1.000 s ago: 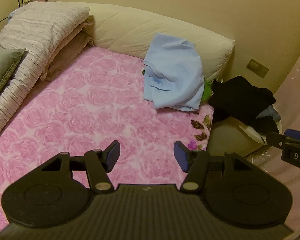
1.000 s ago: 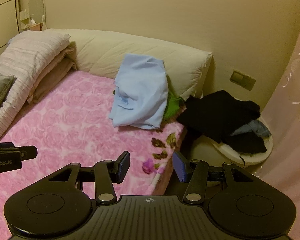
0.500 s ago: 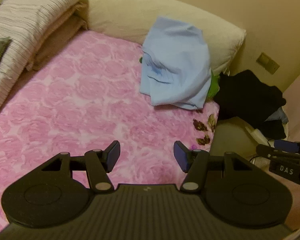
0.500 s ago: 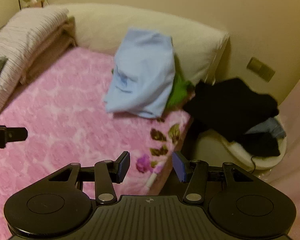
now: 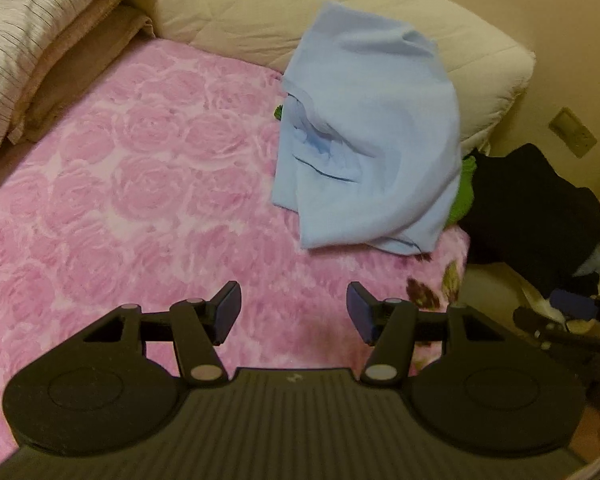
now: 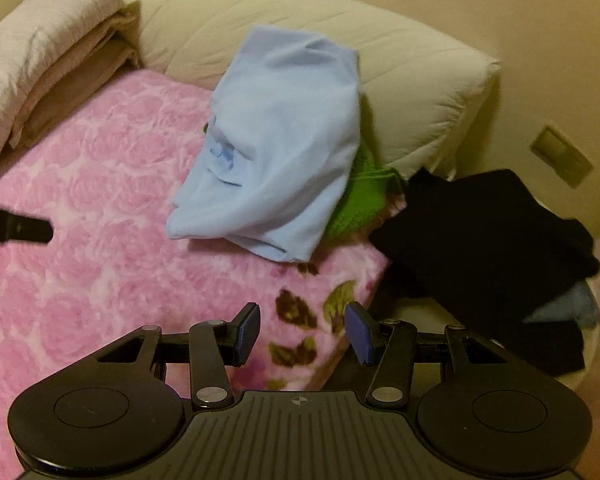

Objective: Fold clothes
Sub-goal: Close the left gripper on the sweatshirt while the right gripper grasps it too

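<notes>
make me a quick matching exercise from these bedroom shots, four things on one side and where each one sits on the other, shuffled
Things:
1. light blue garment
2. green garment
3. black clothes
4. striped folded bedding

Places:
A. piled off the bed's edge, on the right of both views
B. stacked along the left side of the bed
C. draped from the cream pillow down onto the pink rose blanket
D. peeking out from under the blue one

Pairs: 1-C, 2-D, 3-A, 4-B
</notes>
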### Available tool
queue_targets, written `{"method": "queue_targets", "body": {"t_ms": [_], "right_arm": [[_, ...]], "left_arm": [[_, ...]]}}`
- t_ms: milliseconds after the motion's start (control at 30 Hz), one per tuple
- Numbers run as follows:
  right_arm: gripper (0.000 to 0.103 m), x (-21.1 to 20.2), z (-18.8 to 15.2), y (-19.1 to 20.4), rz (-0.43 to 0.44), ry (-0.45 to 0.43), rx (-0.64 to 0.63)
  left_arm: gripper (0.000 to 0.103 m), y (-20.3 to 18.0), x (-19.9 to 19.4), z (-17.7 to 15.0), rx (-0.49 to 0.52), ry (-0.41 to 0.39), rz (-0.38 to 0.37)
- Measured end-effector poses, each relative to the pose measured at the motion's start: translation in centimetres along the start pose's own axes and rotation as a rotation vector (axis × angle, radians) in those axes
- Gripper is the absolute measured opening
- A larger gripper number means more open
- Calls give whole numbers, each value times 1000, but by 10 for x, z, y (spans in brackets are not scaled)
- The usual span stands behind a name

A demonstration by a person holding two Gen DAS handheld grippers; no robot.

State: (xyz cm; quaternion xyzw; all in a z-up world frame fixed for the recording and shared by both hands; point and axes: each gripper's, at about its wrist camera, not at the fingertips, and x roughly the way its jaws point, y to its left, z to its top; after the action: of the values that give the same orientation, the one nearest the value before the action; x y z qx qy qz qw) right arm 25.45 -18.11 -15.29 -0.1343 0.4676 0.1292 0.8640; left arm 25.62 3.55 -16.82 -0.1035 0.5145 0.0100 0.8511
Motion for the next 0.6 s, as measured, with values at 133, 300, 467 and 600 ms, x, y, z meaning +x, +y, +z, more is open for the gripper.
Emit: {"method": "queue_targets", "body": {"t_ms": [133,300,467,600], "right_arm": [[51,35,11,1,-2,16,-68],[51,76,23,-9,19,38,-73],[51,112,29,-17,17,66,-91],[51,140,27,-18,27,79,-106]], "left_arm": [[54,0,39,13,-6,41,-9],[54,2,89,22,-38,102,-33],[55,10,136,31,-118,146,-87],[55,16,170,37,-176,149,-103]]}}
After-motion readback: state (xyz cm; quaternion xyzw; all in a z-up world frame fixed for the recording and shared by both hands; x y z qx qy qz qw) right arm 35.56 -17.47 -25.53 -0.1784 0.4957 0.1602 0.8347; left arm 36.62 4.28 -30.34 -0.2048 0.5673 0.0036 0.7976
